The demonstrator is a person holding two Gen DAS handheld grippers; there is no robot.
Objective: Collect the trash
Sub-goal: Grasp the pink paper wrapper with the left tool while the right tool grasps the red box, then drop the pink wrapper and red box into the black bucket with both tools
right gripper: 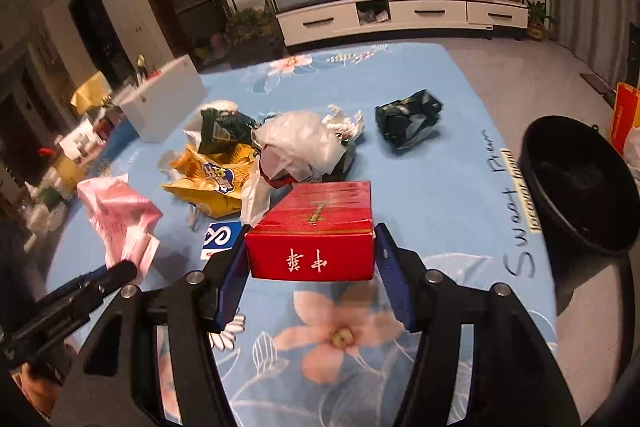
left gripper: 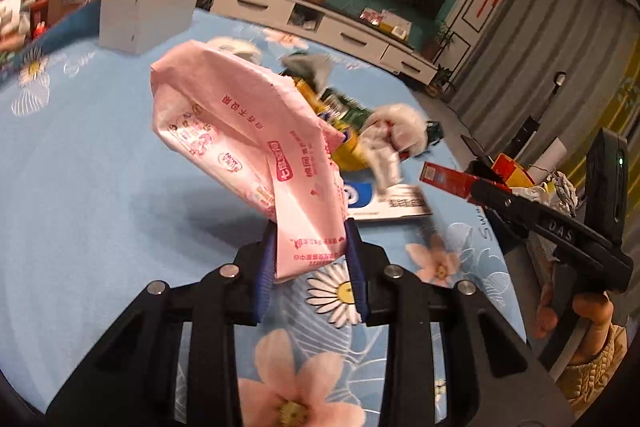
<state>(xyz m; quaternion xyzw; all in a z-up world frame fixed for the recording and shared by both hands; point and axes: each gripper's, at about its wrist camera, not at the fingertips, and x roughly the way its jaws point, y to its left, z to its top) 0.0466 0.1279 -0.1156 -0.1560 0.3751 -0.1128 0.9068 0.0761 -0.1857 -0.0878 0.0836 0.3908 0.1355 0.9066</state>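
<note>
Two pieces of trash were already taken up from the tabletop [right gripper: 432, 155], which was covered by a blue cloth with flowers, but neither was yet delivered. The black bin [right gripper: 580, 183] was seen beyond the right edge of the tabletop, and nothing could be made out inside it, so the task was judged to be at an early stage.

Much was left to collect. A yellow snack bag [right gripper: 208, 183], a green packet [right gripper: 222, 131] and a white plastic bag [right gripper: 300, 143] were lying together in a heap near the middle of the tabletop. A dark crumpled bag [right gripper: 408, 121] was lying apart from them, nearer to the far right corner. A flat white and blue card [right gripper: 220, 239] was lying on the cloth at the near side of the heap. A white box [right gripper: 164, 99] was standing at the far left edge; whether it was trash could not be told.

The left gripper [left gripper: 312, 259] was closed to a narrow gap on the lower end of a pink wrapper [left gripper: 248, 131], which was held clear above the cloth. The right gripper [right gripper: 312, 267] was set to a middle width, and its blue pads were pressed on both sides of a red carton [right gripper: 316, 239], which was also lifted from the cloth.
</note>
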